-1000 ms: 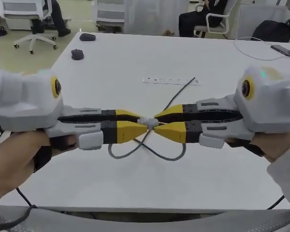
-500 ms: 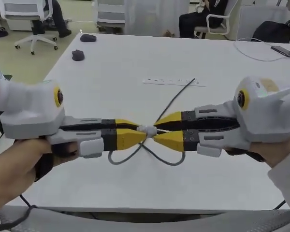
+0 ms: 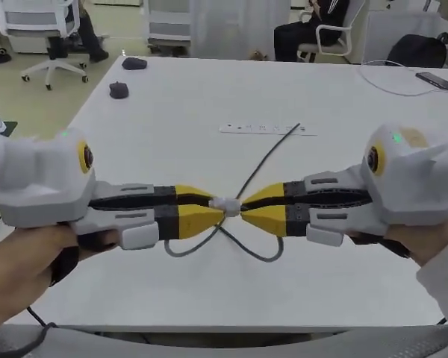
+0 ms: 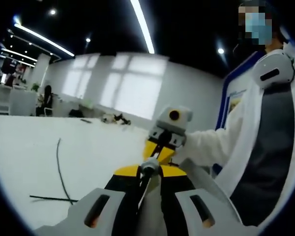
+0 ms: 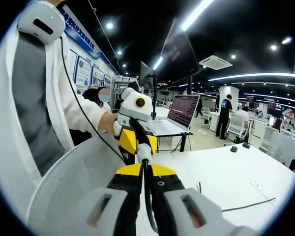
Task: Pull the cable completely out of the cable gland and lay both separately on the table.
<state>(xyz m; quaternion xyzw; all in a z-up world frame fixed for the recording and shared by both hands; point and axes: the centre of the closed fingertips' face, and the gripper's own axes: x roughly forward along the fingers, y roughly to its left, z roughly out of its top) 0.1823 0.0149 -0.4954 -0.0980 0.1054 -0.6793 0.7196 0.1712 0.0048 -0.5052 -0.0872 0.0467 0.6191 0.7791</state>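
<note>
White bench [image 3: 209,97] is stretching away under the head view in an open office, with a power strip [image 3: 261,128] lying flat past the middle and a computer mouse [image 3: 119,89] sitting near the far left edge. Above the near part of the bench, the left gripper [image 3: 218,206] and the right gripper [image 3: 243,207] are meeting tip to tip, both held level and pointing at each other. The small white cable gland [image 3: 226,203] is sitting right between their yellow tips, off the bench. The left gripper is pinching the cable gland with its jaws pressed together. The right gripper is squeezing the grey cable [image 3: 269,158] just beside the gland; in the right gripper view the cable is running down between its jaws. Below the grippers the cable is sagging in a crossed loop onto the bench, and one end is trailing off toward the power strip.
</note>
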